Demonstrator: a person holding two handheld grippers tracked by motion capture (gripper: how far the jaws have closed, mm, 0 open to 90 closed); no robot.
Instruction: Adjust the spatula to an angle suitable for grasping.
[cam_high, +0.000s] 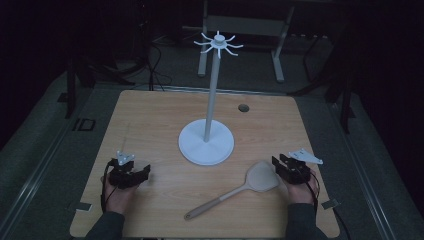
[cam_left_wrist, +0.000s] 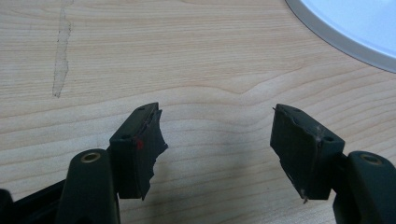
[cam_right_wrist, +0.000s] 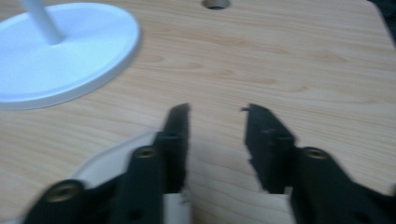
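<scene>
Here, the wooden desk carries a white stand with a round base, an upright pole and hooked arms at its top. A beige spatula lies flat in front of the base, its blade just beside the right gripper. That gripper is released, jaws apart and empty, one jaw over the blade edge. The left gripper rests near the front left, likewise released and grasping nothing.
</scene>
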